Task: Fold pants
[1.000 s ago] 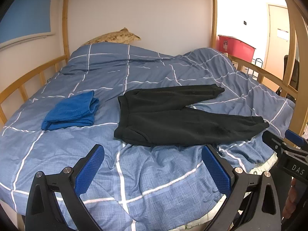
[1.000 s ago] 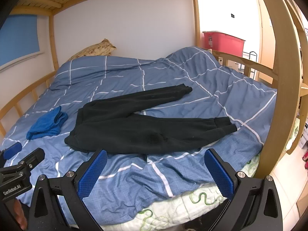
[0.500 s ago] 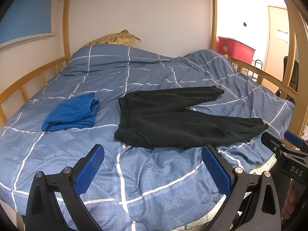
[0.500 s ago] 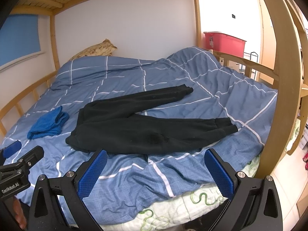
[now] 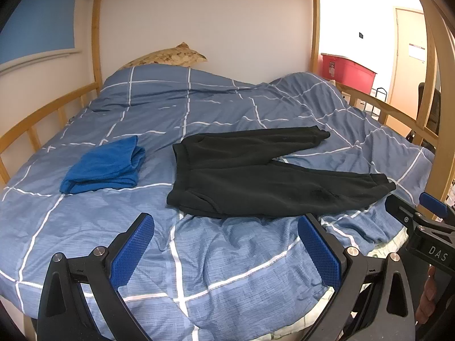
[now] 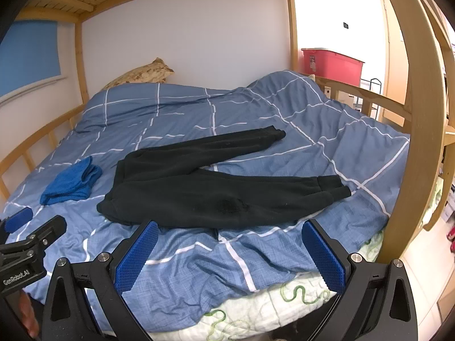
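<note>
Both cameras have eased a touch closer to the bed since a second ago, and the pants sit a shade lower in frame. Nearest, the left hand-held gripper point(image 5: 226, 248) hangs over the front edge of the blue checked duvet point(image 5: 227, 270), its blue pads wide apart and gripping nothing. Same story for the right hand-held gripper point(image 6: 229, 251), spread wide at the bottom of its view. Just beyond, mid-frame, the black pants point(image 6: 216, 182) lie flat on the duvet, waistband to the left, legs splayed toward the right. Left of them, apart, sits a folded blue cloth point(image 5: 105, 167). Farther back, a patterned pillow point(image 5: 167, 56) rests against the white wall, and a red bin point(image 6: 331, 64) stands upper right.
</note>
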A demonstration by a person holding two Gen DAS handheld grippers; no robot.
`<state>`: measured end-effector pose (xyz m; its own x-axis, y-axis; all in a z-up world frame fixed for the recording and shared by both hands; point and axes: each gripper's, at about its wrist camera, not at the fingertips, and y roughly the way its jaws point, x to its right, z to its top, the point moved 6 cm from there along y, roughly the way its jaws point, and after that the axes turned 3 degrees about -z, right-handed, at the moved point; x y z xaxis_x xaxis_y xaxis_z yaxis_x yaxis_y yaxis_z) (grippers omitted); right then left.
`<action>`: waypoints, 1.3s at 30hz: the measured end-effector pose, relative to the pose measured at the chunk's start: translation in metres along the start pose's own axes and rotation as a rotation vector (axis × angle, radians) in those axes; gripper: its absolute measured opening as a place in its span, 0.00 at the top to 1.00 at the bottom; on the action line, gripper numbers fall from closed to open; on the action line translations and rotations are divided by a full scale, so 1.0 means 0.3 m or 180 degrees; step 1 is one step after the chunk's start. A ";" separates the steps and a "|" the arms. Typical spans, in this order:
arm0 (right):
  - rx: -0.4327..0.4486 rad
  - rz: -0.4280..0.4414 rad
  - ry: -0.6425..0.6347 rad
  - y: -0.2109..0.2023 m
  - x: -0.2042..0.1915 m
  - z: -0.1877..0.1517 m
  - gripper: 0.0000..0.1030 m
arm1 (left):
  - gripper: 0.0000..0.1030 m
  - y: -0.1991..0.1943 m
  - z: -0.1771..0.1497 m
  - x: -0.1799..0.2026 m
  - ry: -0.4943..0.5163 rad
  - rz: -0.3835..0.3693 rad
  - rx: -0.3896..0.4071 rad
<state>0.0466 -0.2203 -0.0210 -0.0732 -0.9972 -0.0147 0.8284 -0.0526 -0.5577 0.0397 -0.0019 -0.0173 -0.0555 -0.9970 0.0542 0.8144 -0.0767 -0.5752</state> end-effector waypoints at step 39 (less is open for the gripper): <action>0.0170 -0.0677 0.0688 0.398 0.526 0.020 0.15 | 0.00 0.543 0.126 0.649 0.0513 -0.0548 0.0055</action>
<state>0.1374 -0.3843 -0.0849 -0.3598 -0.9294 -0.0818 0.8095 -0.2674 -0.5227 0.1833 -0.2080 -0.0694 -0.2848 -0.9584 0.0186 0.7946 -0.2469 -0.5546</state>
